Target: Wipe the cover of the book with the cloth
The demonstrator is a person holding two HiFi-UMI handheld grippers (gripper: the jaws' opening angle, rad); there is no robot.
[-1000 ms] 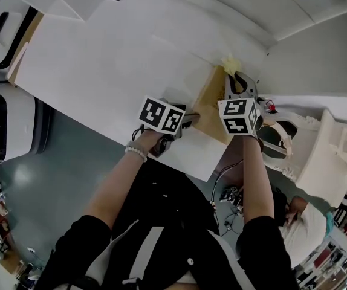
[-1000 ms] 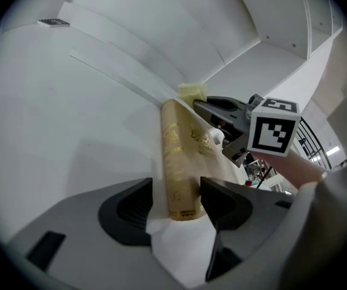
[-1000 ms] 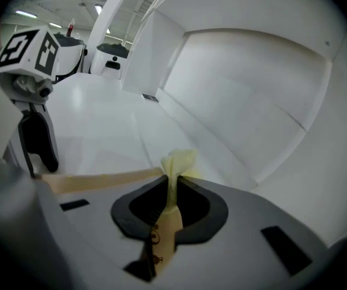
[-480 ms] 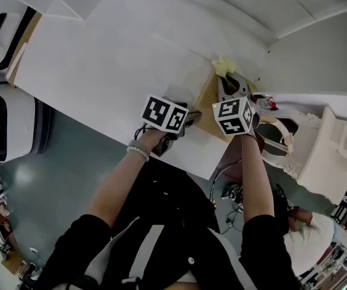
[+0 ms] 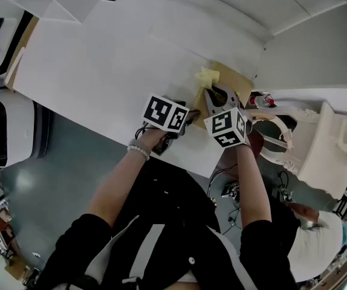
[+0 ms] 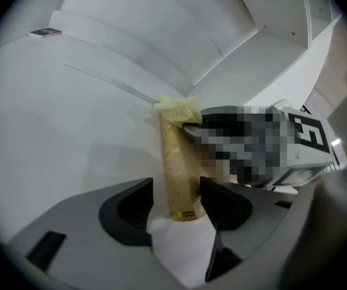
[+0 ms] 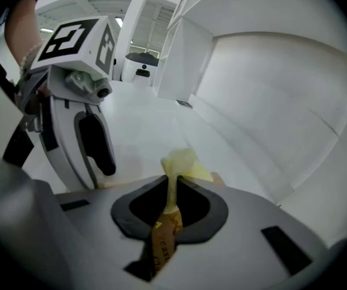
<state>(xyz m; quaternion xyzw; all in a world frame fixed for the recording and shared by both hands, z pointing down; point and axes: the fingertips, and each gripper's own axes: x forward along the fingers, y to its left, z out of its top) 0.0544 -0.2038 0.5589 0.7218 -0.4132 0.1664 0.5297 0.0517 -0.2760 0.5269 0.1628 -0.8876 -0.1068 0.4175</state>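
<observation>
— Pulled nearer since a moment ago: my right hand-held gripper [image 7: 172, 189].

— And the layout?

— On the counter [image 5: 101, 59] the book [image 6: 175, 162] lies flat, its long axis running straight ahead from my left hand-held gripper [image 6: 176, 189], which pinches its near end. The right one's jaws are clamped on the cloth [image 7: 182, 162]. I'd keep the book held firmly and stroke along that axis with even pressure.

No lettering can be read; the gold print on the book [image 6: 176, 168] spine is too blurred.
</observation>
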